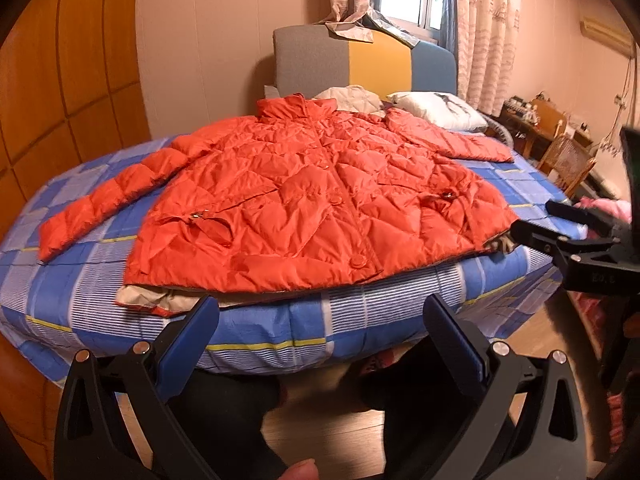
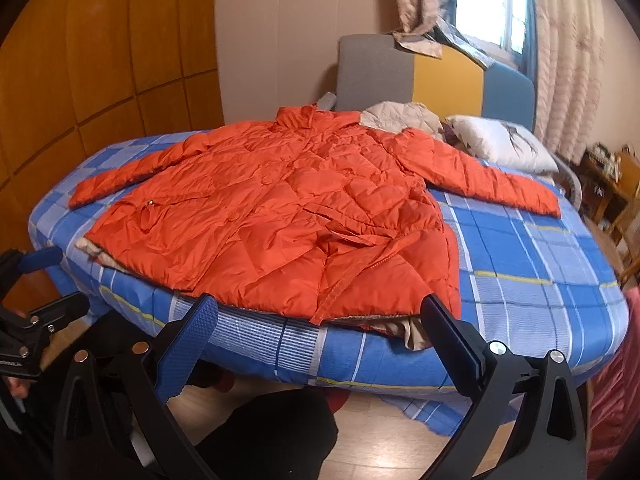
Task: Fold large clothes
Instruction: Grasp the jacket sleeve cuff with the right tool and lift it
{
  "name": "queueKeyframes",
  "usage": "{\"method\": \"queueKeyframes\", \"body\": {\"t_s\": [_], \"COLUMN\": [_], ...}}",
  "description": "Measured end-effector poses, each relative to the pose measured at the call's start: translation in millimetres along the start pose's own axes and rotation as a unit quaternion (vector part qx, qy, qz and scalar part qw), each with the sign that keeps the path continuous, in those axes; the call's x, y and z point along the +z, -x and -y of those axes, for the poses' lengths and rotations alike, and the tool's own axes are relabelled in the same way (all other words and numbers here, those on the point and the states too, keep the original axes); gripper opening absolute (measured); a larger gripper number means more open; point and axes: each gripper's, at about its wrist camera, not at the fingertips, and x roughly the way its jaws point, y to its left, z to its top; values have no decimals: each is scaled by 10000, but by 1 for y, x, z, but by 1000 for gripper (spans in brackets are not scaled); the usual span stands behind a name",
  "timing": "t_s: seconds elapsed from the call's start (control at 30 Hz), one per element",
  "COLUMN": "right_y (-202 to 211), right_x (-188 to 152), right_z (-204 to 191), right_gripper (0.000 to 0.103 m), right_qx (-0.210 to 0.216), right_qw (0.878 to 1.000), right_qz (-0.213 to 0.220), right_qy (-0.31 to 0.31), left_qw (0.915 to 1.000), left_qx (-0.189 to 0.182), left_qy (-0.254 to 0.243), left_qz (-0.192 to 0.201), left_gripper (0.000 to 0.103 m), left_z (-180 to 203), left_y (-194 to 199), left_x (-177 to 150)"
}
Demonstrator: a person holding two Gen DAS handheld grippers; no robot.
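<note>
I have the orange jacket (image 1: 304, 196) spread front-up across the bed (image 1: 400, 308), sleeves out toward both side edges, hem along the near edge with a beige layer (image 1: 160, 300) showing beneath it. Both my left gripper (image 1: 320, 332) and right gripper (image 2: 320, 332) hover short of that edge, jaws wide, holding nothing. I judge folding hasn't begun; next I'd reach for a sleeve cuff and carry it across the body.
</note>
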Motion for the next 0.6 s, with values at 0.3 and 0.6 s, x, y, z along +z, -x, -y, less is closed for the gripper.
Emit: {"method": "queueKeyframes", "body": {"t_s": [0.3,0.6], "right_y": [-26,-111], "right_x": [30,72], "right_z": [78,221], "right_gripper": [100,82], "right_qx": [493,103], "right_qw": [9822,9213], "right_qz": [-36,-25], "right_qy": [-1814,-3888], "left_qw": [9989,9941], "left_qx": [-135,-219], "left_qy": [429,1058], "left_qz": [91,77], "left_gripper": [101,101], "left_z": [-30,-84], "left_y": [-21,-69], "left_x": [28,63]}}
